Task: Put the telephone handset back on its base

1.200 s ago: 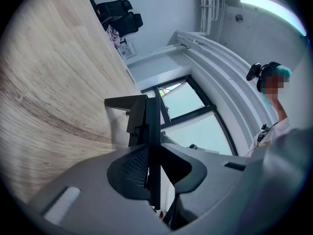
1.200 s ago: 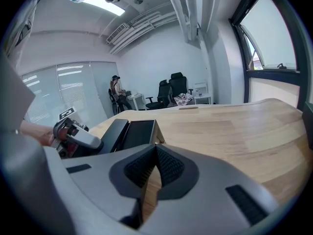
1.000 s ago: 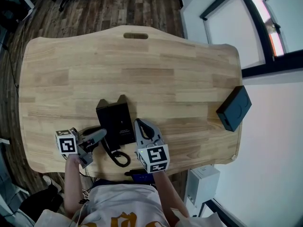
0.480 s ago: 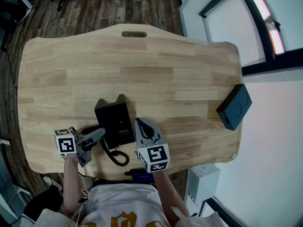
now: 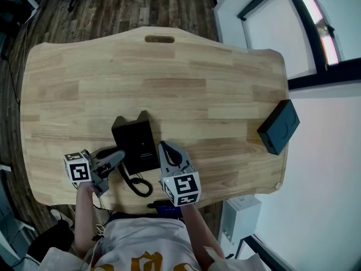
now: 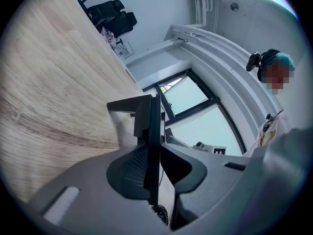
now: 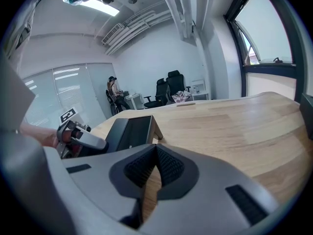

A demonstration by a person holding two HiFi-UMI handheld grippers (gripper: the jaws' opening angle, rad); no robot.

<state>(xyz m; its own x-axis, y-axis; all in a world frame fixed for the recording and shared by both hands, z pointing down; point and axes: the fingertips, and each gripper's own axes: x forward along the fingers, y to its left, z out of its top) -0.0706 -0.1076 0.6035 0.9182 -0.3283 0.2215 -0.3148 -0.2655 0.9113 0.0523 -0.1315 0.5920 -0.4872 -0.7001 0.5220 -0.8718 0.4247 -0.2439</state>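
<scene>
Gripping the handset (image 5: 104, 150), left tongs (image 5: 119, 154) sit beside base (image 5: 135, 141), cord (image 5: 141, 187) and closed right tongs (image 5: 166, 148).

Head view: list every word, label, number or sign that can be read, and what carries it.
No text is legible.
Shirt: yellow print, cut off by the frame edge, unreadable.
Telephone base: any print is too small to read.
Marker cubes: square patterns only, no letters.
</scene>
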